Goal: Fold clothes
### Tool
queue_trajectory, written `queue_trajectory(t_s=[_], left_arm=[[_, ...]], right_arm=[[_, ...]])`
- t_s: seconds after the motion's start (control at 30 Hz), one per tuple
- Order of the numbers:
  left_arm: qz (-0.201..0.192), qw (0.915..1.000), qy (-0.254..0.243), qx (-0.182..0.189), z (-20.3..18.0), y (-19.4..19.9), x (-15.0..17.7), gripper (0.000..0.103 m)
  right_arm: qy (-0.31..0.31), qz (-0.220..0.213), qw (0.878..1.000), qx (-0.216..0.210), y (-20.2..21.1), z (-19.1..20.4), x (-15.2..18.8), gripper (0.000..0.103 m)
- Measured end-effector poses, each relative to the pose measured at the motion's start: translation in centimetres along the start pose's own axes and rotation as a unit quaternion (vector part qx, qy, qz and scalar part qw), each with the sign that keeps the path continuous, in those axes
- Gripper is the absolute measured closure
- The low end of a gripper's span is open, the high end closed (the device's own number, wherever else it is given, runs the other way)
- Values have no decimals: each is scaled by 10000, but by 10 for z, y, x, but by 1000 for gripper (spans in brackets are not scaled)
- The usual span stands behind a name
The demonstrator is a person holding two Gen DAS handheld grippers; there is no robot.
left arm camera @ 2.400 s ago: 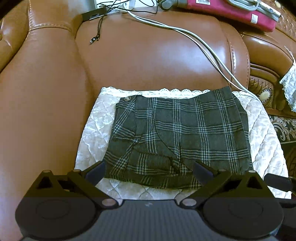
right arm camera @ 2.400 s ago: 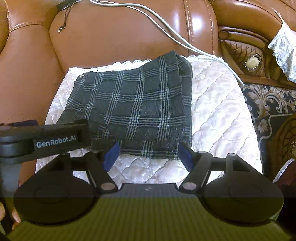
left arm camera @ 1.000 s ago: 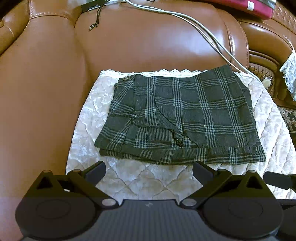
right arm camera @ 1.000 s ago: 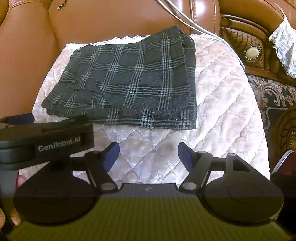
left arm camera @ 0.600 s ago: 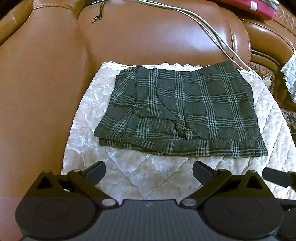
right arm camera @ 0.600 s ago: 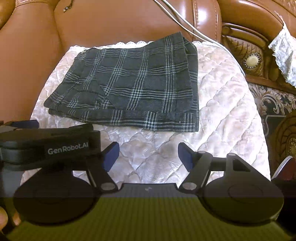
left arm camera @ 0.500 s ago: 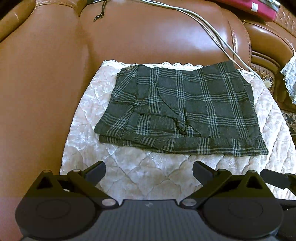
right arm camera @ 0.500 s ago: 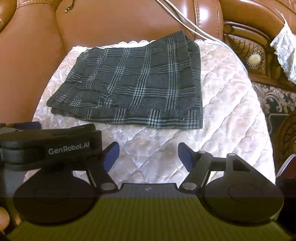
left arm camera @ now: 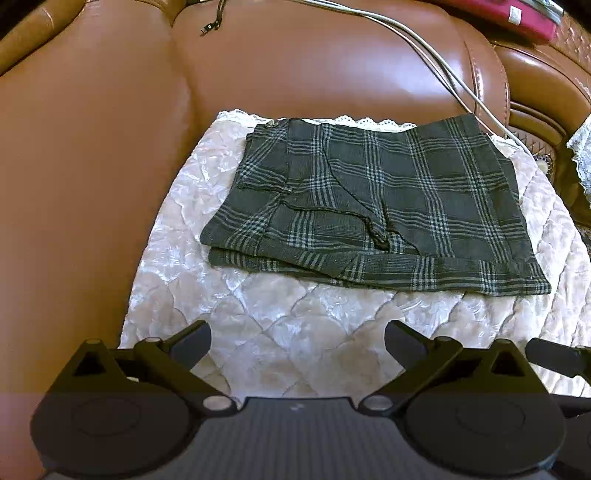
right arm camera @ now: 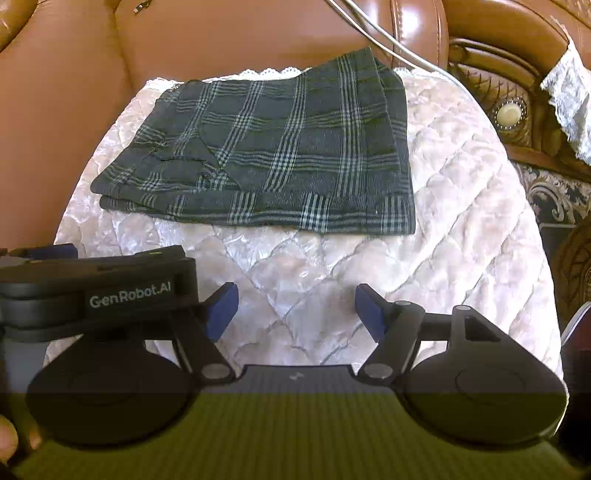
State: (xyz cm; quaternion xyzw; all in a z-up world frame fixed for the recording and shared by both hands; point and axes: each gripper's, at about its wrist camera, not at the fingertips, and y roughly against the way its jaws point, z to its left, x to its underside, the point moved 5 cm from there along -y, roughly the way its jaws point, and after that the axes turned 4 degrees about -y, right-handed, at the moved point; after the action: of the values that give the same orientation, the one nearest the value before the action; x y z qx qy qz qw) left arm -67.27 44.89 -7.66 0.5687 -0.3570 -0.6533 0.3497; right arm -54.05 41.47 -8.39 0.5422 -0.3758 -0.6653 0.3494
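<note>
Plaid shorts (left arm camera: pixel 380 210) lie folded on the quilted pad (left arm camera: pixel 295 325); both the left gripper (left arm camera: pixel 297 341) and right gripper (right arm camera: pixel 296 308) gape empty. Only the left view shows the red case (left arm camera: pixel 509 14); cables (left arm camera: pixel 424 48) cross the sofa (left arm camera: pixel 92 166).

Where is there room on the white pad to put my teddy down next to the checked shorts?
The widest bare patch of the white quilted pad lies right of the dark plaid shorts, toward the carved armrest. Another bare strip runs between the shorts' near hem and the open right claw and left claw. The pad's back is crowded: shorts reach its lace edge, white cables behind.
</note>
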Motion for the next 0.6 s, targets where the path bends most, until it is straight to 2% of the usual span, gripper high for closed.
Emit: queue_trajectory(t_s=[0.6], left_arm=[[-36, 10000, 75, -27, 9, -2, 4, 1]], right_arm=[[7, -130, 9999, 15, -2, 0, 3, 25]])
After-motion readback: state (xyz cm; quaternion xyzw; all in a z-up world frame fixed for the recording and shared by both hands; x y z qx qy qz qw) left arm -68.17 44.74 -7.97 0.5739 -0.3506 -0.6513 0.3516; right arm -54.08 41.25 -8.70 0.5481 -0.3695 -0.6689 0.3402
